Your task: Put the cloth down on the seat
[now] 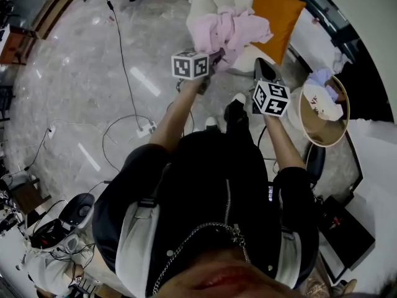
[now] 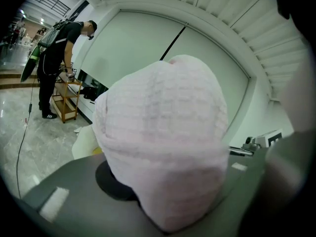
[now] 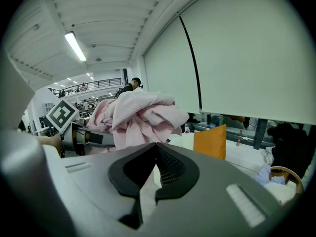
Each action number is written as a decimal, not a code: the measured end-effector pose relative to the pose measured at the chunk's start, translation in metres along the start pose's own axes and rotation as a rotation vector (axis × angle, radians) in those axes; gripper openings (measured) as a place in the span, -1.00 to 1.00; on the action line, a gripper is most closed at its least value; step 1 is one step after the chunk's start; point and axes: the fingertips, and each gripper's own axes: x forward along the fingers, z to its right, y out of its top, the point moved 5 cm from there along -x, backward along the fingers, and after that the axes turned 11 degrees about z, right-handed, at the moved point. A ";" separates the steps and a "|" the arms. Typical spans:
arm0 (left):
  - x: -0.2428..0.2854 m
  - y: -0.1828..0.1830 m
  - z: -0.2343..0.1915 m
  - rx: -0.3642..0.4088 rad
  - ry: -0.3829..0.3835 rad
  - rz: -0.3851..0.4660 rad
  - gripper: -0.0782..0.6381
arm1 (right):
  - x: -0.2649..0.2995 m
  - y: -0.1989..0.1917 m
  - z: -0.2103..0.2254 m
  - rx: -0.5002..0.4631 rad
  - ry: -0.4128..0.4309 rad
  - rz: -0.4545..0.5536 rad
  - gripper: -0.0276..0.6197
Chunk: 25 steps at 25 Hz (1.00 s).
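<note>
The pale pink crumpled cloth (image 1: 231, 28) is hanging bunched in front of the cream upholstered armchair (image 1: 208, 2), over its seat; whether its lower folds are touching the seat cannot be told. The left gripper (image 1: 214, 59) is clamping the cloth, and in the left gripper view the fabric is filling the space between the jaws. The right gripper (image 1: 263, 68) is hovering just beside the cloth, on the person's right, with its jaws meeting at the tips and gripping nothing. An orange square cushion (image 1: 279, 14) is leaning against the chair's back, beside the cloth. The person holding both tools is standing on the grey marble floor (image 1: 80, 73), where dark cables are trailing.
</note>
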 end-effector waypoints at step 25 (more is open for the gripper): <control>0.129 0.039 -0.029 0.003 0.086 -0.062 -0.22 | 0.137 0.030 0.103 0.088 0.078 -0.029 -0.91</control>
